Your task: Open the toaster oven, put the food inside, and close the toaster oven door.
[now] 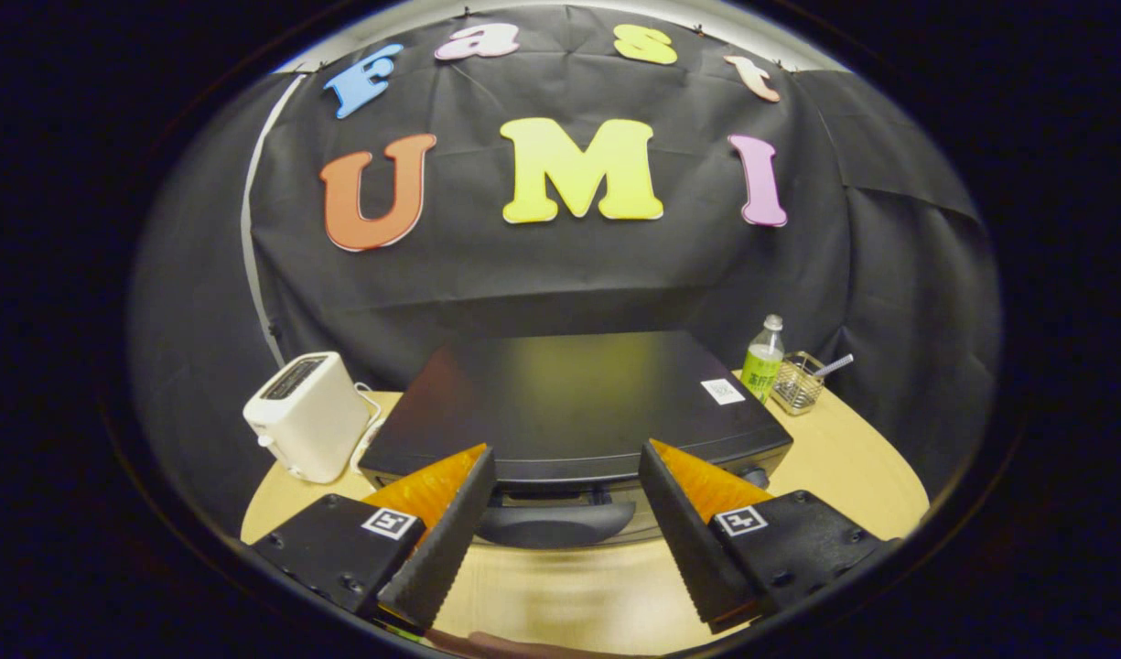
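OK, I've got the gripper (pixel 567 476) w/ fingers spread wide, nothing between them. Toaster oven (pixel 569 403) sits just ahead at 12 o'clock, door shut, its handle (pixel 555 523) in line w/ the gap. White toaster (pixel 306 416) at 10, green bottle (pixel 762 363) and wire basket (pixel 797 383) at 2, all on the wooden table (pixel 853 476).

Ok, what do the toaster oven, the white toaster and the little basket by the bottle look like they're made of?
Toaster oven: dark sheet metal, satin, judging by the soft sheen on its top; its handle, between the open gripper fingers, looks like matte plastic. Toaster: glossy white plastic, probably. Basket: metal wire mesh, see-through and shiny.
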Available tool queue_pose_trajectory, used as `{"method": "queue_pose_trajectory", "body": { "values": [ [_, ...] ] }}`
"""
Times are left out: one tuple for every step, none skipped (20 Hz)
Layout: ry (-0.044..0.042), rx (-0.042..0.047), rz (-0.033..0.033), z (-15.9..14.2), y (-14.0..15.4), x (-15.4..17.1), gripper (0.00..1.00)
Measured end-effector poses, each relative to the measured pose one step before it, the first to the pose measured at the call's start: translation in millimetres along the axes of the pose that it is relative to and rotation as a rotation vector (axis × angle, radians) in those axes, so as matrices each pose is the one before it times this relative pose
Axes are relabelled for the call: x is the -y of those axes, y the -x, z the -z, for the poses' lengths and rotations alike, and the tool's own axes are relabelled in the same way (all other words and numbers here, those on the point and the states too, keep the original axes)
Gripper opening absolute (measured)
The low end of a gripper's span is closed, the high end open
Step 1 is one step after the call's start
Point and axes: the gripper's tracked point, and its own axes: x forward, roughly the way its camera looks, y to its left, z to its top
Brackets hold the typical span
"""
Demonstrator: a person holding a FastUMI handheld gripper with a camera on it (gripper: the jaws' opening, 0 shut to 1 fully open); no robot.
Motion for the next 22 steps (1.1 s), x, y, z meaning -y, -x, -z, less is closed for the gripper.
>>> {"method": "queue_pose_trajectory", "body": {
  "values": [
    [-0.00080, -0.00870, -0.00680, 2.81, -4.48, -1.70, 1.00],
    [0.00054, -0.01057, -0.00214, 3.00, -3.16, -0.81, 1.00],
    [0.00472, 0.02780, -0.00108, -4.78, -4.62, -0.26, 1.00],
    [0.00416, -0.00911, -0.00127, 1.84, 0.66, -2.47, 1.00],
    [0.01247, 0.00589, 0.00770, 0.39, 2.46, 0.63, 1.00],
    [-0.00043, 0.00848, 0.00327, -1.27, 2.52, -0.67, 1.00],
    [0.00196, -0.00004, -0.01060, 3.90, 1.35, -3.87, 1.00],
    [0.00998, -0.02029, -0.00913, 9.15, 0.91, -3.12, 1.00],
    [0.00625, -0.03165, 0.00519, 11.63, -1.40, -0.26, 1.00],
    [0.00884, 0.03780, 0.00603, -3.48, 0.69, -0.30, 1.00],
    [0.01837, 0.01390, 0.01171, -1.81, -1.77, 1.15, 1.00],
    [0.00802, 0.00845, -0.00101, 3.99, 1.04, 0.68, 1.00],
    [-0.00677, 0.01364, -0.00300, 2.23, 3.43, 0.25, 1.00],
    [-0.01040, -0.00777, -0.00704, 7.22, 7.49, -0.55, 1.00],
    [-0.01098, 0.00511, -0.00794, 2.24, 5.58, -0.11, 1.00],
    [0.00771, -0.00179, -0.00699, 4.83, 3.15, 0.10, 1.00],
    [0.01026, -0.00124, -0.00637, 3.91, 5.27, 0.38, 1.00],
    [0.00373, -0.00171, -0.00592, 6.01, 5.21, -0.59, 1.00],
    [-0.00279, -0.00274, -0.00595, 6.63, 5.07, 0.18, 1.00],
    [-0.00442, -0.00050, -0.00730, 6.49, 3.84, 0.22, 1.00],
    [-0.00379, -0.00404, -0.00794, 7.37, 4.73, -0.29, 1.00],
    [-0.00195, -0.00548, -0.00553, 8.27, 5.88, -0.08, 1.00]
  ]
}}
